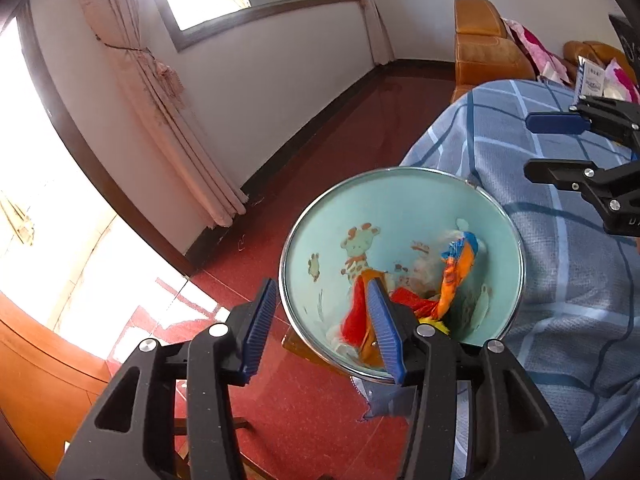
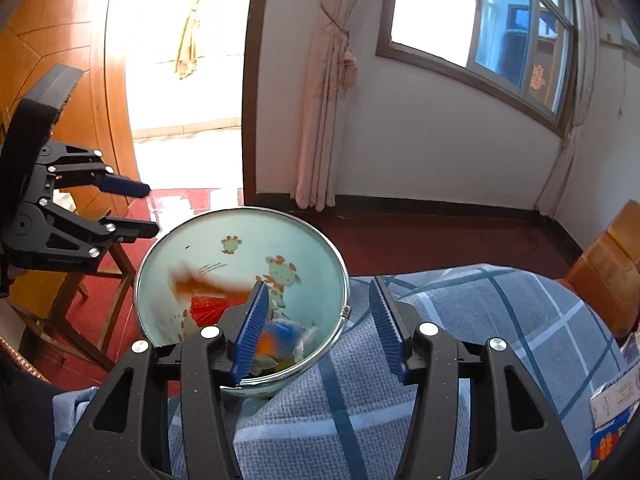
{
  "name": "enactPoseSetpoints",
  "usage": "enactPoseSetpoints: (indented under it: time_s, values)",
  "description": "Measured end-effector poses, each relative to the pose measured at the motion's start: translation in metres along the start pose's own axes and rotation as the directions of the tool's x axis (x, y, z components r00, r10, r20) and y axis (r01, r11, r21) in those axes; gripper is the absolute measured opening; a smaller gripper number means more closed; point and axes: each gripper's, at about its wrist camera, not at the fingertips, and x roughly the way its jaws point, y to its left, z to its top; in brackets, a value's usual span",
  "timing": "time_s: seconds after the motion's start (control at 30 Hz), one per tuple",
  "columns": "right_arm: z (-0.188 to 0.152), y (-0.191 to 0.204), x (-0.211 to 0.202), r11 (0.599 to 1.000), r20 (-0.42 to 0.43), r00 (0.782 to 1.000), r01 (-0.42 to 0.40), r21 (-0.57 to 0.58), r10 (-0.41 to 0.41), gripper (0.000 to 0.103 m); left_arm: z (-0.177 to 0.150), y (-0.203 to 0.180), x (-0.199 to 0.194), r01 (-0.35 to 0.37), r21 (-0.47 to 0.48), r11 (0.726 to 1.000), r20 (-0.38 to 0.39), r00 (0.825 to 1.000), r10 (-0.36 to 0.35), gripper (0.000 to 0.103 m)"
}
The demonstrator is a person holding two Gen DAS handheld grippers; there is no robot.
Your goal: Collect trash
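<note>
The trash bin (image 1: 400, 264), a pale green pail with a giraffe print and a metal rim, sits in the lower middle of both views, pressed against the edge of a bed covered in a blue checked blanket (image 1: 560, 240). Inside it lie crumpled wrappers (image 1: 452, 276) in orange, red and blue, heaped toward the bottom, with a blurred orange-red piece (image 2: 208, 284) that looks to be dropping in.

The left tongs (image 1: 324, 332) stand about half open over the bin's near rim, nothing between the blue pads. The right tongs (image 2: 320, 328) are likewise half open and empty, one pad over the bin's mouth, the other over the blanket.

This reads as the release step: both pieces let go above the bin. To do it well, keep each pair of tongs spread and over the mouth until the wrappers have clearly fallen past the rim; the light foil may cling to the ribbed pads, so a wider opening would help. The right tongs straddle the rim, so anything slipping off the blanket-side pad could land on the bed rather than in the bin.

More litter (image 2: 612, 412), boxes and packets, lies at the lower right edge of the right view, a likely next target.
</note>
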Motion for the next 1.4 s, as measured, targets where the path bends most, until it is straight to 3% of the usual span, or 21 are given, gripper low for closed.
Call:
enactPoseSetpoints:
  time_s: [0.03,0.07,0.13,0.63,0.87,1.4]
  values:
    - [0.0,-0.001,-0.003,1.0,0.006,1.0,0.008,0.007,-0.008,0.053,0.001,0.001,-0.003,-0.004,-0.009,1.0,0.012,1.0,0.004,0.052]
    - [0.0,-0.002,-0.006,1.0,0.011,1.0,0.017,0.012,-0.017,0.054,0.002,0.002,-0.008,-0.012,-0.026,1.0,0.035,0.999,0.013,0.062]
    - [0.0,-0.003,-0.016,0.999,0.032,0.999,0.035,0.036,-0.036,0.06,0.003,0.003,-0.02,-0.019,-0.051,0.999,0.078,0.997,0.023,0.067]
    - [-0.005,0.007,-0.08,0.981,0.133,0.981,0.122,0.153,-0.143,0.072,0.007,0.001,-0.061,0.008,-0.081,0.997,0.192,0.981,0.008,0.079]
    - [-0.01,0.005,-0.094,0.973,0.145,0.975,0.142,0.182,-0.169,0.074,0.009,-0.002,-0.07,0.01,-0.085,0.996,0.219,0.976,0.009,0.087]
    - [-0.014,0.006,-0.109,0.962,0.171,0.963,0.17,0.213,-0.208,0.079,0.011,0.007,-0.079,0.005,-0.126,0.992,0.244,0.969,0.026,0.094]
